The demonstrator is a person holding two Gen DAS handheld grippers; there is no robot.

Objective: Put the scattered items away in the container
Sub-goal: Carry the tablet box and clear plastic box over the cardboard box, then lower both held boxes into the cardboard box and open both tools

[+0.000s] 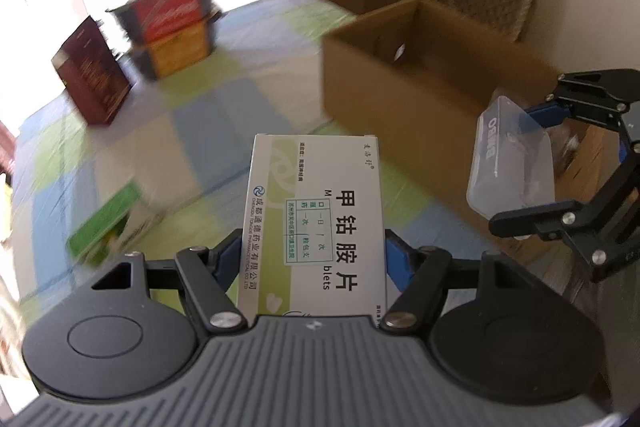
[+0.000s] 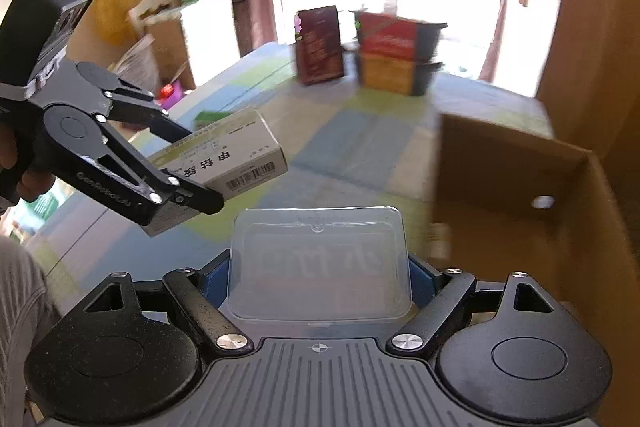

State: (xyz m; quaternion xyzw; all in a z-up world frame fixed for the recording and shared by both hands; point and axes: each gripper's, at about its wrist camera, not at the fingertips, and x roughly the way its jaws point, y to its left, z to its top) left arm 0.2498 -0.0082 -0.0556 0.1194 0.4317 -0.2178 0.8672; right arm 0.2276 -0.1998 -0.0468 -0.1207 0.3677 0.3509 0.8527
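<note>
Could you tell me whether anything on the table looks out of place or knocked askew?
Only the green box looks stray, lying tilted on the tablecloth, away from the cardboard box; motion blur hides any damage.

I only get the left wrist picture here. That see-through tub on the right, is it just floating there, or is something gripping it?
Observer: The right gripper grips it. Its view shows the clear plastic tub clamped between the two blue pads.
Operator: Is there anything in the cardboard box?
Observer: The right view looks into the cardboard box: a small item lies at the bottom, too blurred to name.
Operator: Who holds the tool with my medicine box?
Observer: A person's hand wraps the handle of the left gripper, which clamps the medicine box.
</note>
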